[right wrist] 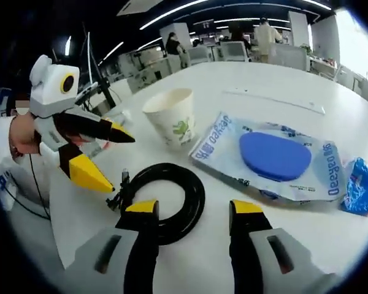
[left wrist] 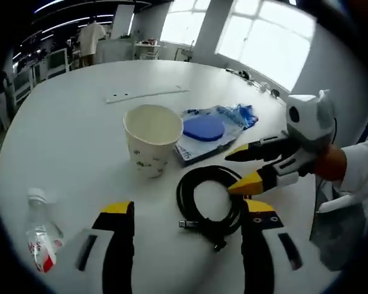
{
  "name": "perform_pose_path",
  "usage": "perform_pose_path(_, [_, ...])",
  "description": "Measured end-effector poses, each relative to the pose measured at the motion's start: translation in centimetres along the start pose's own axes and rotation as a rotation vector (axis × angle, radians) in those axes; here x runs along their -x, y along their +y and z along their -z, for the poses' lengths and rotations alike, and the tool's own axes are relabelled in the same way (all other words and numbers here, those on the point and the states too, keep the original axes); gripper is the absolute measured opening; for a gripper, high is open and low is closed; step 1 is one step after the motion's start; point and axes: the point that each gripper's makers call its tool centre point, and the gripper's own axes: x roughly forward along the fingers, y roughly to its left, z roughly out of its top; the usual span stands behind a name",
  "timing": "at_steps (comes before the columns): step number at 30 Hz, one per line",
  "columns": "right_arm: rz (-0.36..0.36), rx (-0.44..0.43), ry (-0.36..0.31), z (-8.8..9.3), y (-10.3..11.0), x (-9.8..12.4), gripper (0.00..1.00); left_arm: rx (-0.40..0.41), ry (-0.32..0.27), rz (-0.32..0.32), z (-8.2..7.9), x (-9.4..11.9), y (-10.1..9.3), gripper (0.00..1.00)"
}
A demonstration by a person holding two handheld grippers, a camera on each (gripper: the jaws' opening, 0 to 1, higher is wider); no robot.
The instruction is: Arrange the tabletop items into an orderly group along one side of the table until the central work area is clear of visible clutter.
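With both tongs (left wrist: 187,211) (right wrist: 193,211) held released over the coiled black cable (right wrist: 162,199) mid-counter (left wrist: 67,122), the coil is best gripped whole, then carried edgeward.

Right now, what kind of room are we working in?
Probably an open-plan office or lab: a large round white table, rows of desks with chairs behind it, ceiling strip lights and big windows.

White table (left wrist: 80,135) carries cup (left wrist: 151,139), cable (left wrist: 211,199), bottle (left wrist: 42,239), packet (right wrist: 270,158).
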Motion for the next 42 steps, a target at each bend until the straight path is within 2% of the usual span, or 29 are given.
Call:
perform_pose_path(6, [0.01, 0.018, 0.007, 0.2, 0.3, -0.3, 0.34, -0.037, 0.015, -0.022, 0.2, -0.8, -0.3, 0.63])
perform_pose_path(9, [0.03, 0.11, 0.031, 0.4, 0.3, -0.4, 0.3, -0.099, 0.052, -0.051, 0.6, -1.3, -0.2, 0.58])
perform_pose_path(16, [0.037, 0.157, 0.035, 0.5, 0.9, -0.9, 0.21, -0.198, 0.099, -0.087, 1.3, -2.1, -0.2, 0.43])
perform_pose_path(17, [0.059, 0.179, 0.039, 0.4, 0.7, -1.0, 0.21, -0.207, 0.111, -0.087, 1.5, -2.3, -0.3, 0.41])
perform_pose_path(18, [0.06, 0.174, 0.041, 0.5, 0.9, -1.0, 0.2, -0.225, 0.131, -0.097, 1.8, -2.3, -0.2, 0.39])
perform_pose_path(23, [0.09, 0.169, 0.046, 0.4, 0.5, -1.1, 0.17, -0.204, 0.13, -0.094, 1.8, -3.1, -1.0, 0.26])
perform_pose_path(26, [0.113, 0.146, 0.04, 0.3, -0.1, -0.9, 0.1, -0.184, 0.148, -0.124, 1.9, -3.2, -1.0, 0.25])
perform_pose_path(27, [0.108, 0.136, 0.039, 0.3, -0.1, -0.9, 0.09, -0.162, 0.151, -0.131, 1.9, -3.2, -0.9, 0.25])
perform_pose_path(30, [0.107, 0.119, 0.032, 0.4, -0.1, -0.9, 0.08, -0.169, 0.153, -0.132, 1.9, -3.2, -0.9, 0.24])
perform_pose_path(34, [0.097, 0.002, -0.003, 0.1, -0.1, -0.7, 0.04, -0.152, 0.158, -0.144, 2.0, -3.1, -0.7, 0.21])
perform_pose_path(36, [0.089, 0.004, 0.001, 0.1, -0.1, -0.6, 0.04, -0.141, 0.151, -0.145, 2.0, -3.1, -0.7, 0.2])
perform_pose_path(39, [0.069, -0.062, -0.017, -0.1, 0.1, -0.3, 0.02, -0.132, 0.157, -0.143, 2.1, -3.0, -0.8, 0.18])
perform_pose_path(40, [0.072, -0.055, -0.018, -0.2, -0.1, -0.2, 0.02, -0.121, 0.152, -0.141, 2.1, -3.0, -0.8, 0.18])
perform_pose_path(41, [0.071, -0.054, -0.025, -0.3, -0.1, -0.1, 0.01, -0.109, 0.15, -0.141, 2.1, -3.0, -0.8, 0.17])
perform_pose_path(42, [0.076, -0.054, -0.024, -0.3, -0.1, -0.1, 0.01, -0.105, 0.146, -0.146, 2.0, -2.9, -0.7, 0.1])
